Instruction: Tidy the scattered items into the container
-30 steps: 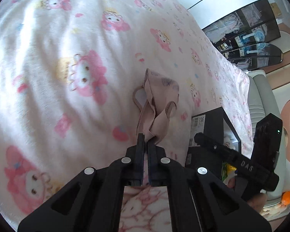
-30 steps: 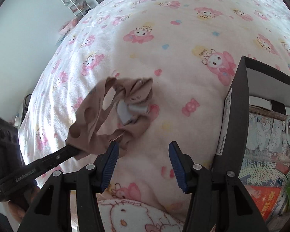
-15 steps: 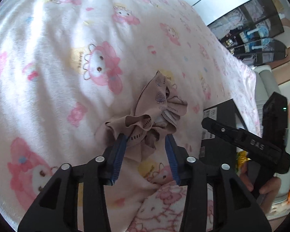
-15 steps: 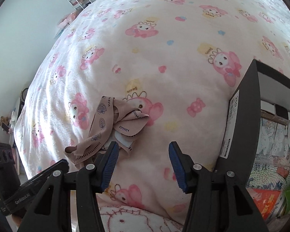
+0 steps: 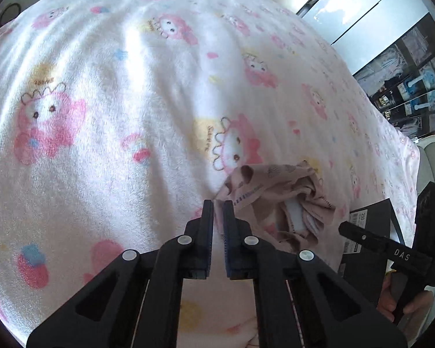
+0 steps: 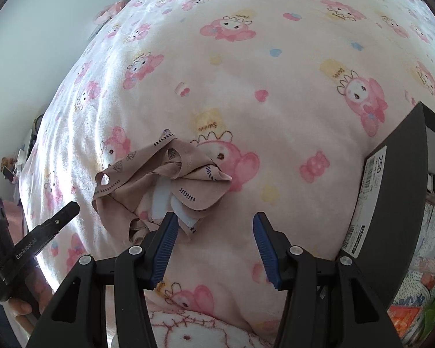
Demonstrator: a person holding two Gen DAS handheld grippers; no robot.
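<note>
Cloth: a crumpled tan cloth [image 5: 278, 200] lies on the pink blanket [image 5: 130, 101], near the black box [image 6: 397, 217].
Left gripper [image 5: 218, 203]: its jaws are closing, almost together, and nip the cloth's left edge.
Right gripper [image 6: 214, 226]: spread wide, holding nothing; its left finger is just by the cloth's near edge.
Box: on the blanket, right of the cloth.
</note>
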